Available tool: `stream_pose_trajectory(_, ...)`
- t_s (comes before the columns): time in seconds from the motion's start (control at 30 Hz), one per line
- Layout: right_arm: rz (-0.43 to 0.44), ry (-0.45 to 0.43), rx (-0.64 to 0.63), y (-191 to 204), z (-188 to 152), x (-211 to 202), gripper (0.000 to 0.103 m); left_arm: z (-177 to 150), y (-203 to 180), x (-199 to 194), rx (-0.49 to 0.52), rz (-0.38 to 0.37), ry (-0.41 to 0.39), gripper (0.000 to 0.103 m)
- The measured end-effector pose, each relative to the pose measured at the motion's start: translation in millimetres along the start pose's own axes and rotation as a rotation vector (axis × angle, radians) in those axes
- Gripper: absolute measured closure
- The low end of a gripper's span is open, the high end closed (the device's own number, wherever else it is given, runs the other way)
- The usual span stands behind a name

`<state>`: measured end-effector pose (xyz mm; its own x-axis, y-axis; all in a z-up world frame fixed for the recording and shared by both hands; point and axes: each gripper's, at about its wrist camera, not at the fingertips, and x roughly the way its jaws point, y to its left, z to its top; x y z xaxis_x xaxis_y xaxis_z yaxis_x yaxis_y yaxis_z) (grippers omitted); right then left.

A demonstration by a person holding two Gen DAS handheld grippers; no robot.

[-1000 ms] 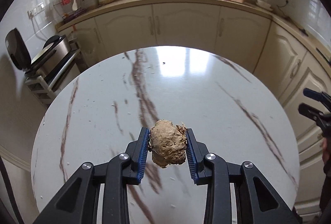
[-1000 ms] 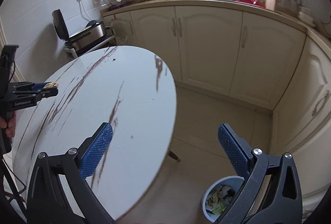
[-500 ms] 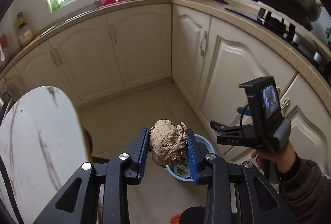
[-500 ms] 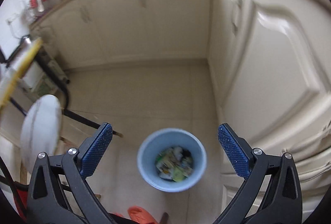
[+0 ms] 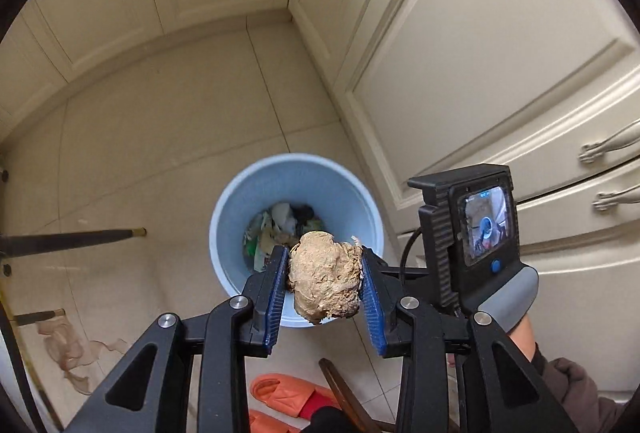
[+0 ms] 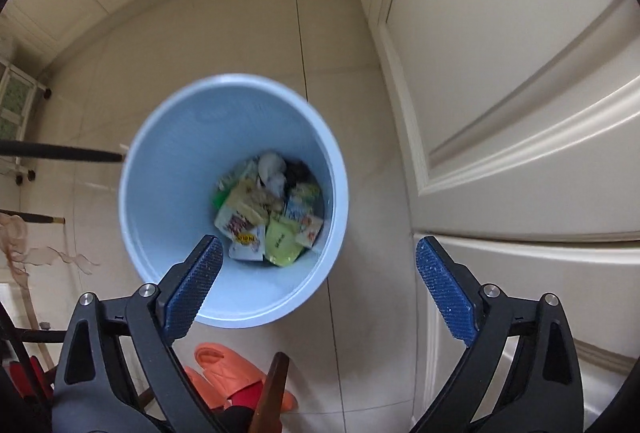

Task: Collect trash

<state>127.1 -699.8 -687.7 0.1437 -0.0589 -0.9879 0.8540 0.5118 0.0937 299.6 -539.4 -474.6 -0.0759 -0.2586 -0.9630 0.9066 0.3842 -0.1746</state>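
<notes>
A rough brown lump [image 5: 324,281] sits between the blue pads of my left gripper [image 5: 324,251], touching both; the jaws are opening slightly. It hangs over the near rim of a light blue bin [image 5: 236,201] standing on the floor. Wrappers and paper [image 6: 268,217] lie at the bottom of the bin [image 6: 172,169]. My right gripper [image 6: 319,241] points straight down over the bin's right side. Its jaws are closing a little, still wide apart, with nothing between them. The right hand's screen unit [image 5: 476,229] shows beside the bin in the left wrist view.
Cream cabinet doors [image 5: 480,53] rise just right of the bin. Orange slippers [image 6: 236,373] lie on the tiles below it. Dark table legs [image 5: 72,237] reach in from the left, and a thin crumpled film [image 5: 68,345] lies on the floor.
Both grippers swung away from the marble table, dropped toward the floor and tilted down over the blue bin. The lump stayed in the left jaws. The bin looms larger in both views.
</notes>
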Motion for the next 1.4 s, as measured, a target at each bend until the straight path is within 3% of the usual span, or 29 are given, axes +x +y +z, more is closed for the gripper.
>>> stream_pose_trajectory(0.1, -0.004, 0.041, 0.010, 3, -3, 24, 0.012, 3, 16, 33, -0.044, 0.007, 0.061, 0.067)
stream_pose_trajectory(0.17, 0.009, 0.063, 0.031, 0, -2, 39, 0.016, 2, 28, 43, -0.078, 0.013, 0.069, 0.055)
stream_pose_trajectory(0.2, 0.014, 0.084, 0.044, -1, -1, 45, 0.021, 1, 35, 46, -0.094, 0.010, 0.067, 0.049)
stream_pose_trajectory(0.33, 0.016, 0.130, 0.063, -2, 1, 61, 0.059, 2, 39, 54, -0.129, -0.006, 0.066, 0.048)
stream_pose_trajectory(0.4, -0.004, 0.134, 0.065, -3, 2, 61, 0.065, 0, 39, 55, -0.144, -0.006, 0.066, 0.047)
stream_pose_trajectory(0.53, -0.022, 0.139, 0.088, -9, -2, 60, 0.087, -13, 36, 51, -0.163, -0.014, 0.060, 0.047)
stream_pose_trajectory(0.73, -0.012, 0.142, 0.079, -12, -4, 56, 0.087, -13, 31, 52, -0.164, -0.018, 0.046, 0.047)
stream_pose_trajectory(0.97, -0.007, 0.150, 0.095, -13, 0, 57, 0.086, -29, 14, 17, -0.126, 0.040, -0.015, 0.044)
stream_pose_trajectory(1.07, -0.059, 0.147, 0.111, -15, 1, 45, 0.058, -36, 2, -8, -0.119, 0.080, -0.067, 0.035)
stream_pose_trajectory(1.17, -0.023, 0.092, 0.111, -9, 3, 9, 0.055, -43, -14, -39, -0.106, 0.139, -0.146, 0.030)
stream_pose_trajectory(1.2, -0.013, 0.060, 0.101, -5, 5, -9, 0.051, -46, -20, -51, -0.106, 0.158, -0.182, 0.025)
stream_pose_trajectory(1.33, 0.046, -0.114, 0.046, 23, 12, -103, 0.030, -64, -46, -111, -0.103, 0.221, -0.353, 0.023)
stream_pose_trajectory(1.4, 0.077, -0.216, 0.012, 40, 12, -158, 0.023, -77, -64, -147, -0.089, 0.248, -0.446, 0.016)
